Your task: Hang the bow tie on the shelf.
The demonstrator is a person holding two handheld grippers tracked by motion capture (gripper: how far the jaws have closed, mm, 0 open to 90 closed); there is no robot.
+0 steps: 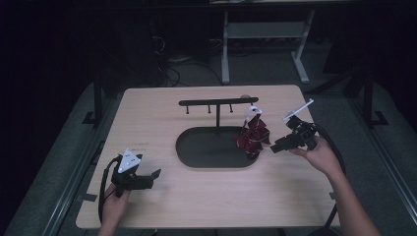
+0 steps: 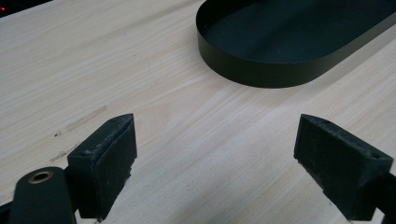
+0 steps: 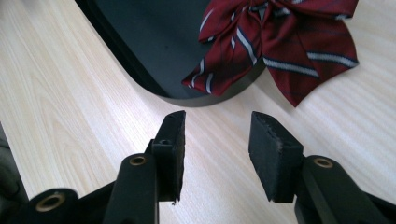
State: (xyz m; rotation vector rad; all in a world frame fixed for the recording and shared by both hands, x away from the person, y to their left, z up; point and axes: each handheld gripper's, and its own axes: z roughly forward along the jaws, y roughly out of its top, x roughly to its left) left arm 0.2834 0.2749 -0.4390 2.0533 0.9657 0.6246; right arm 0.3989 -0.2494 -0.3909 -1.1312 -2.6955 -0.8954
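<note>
Sitting in a dark room, the pale wood-grain table (image 1: 162,113) carries a black oval metal tray (image 1: 196,150) with a T-shaped hanger stand (image 1: 218,104). Its long axis runs left-right. A dark red striped bow tie (image 1: 252,133) hangs at the tray's right end. Left gripper (image 1: 156,174) is wide open; right gripper (image 1: 273,147) narrower (both hold nothing).

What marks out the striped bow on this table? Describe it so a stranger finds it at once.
Start at the black oval tray in the middle of the wooden table, with its T-shaped stand. At the tray's right end, the bow drapes over the rim. It is the one dark red fabric piece, striped pale, near the open right gripper.
</note>
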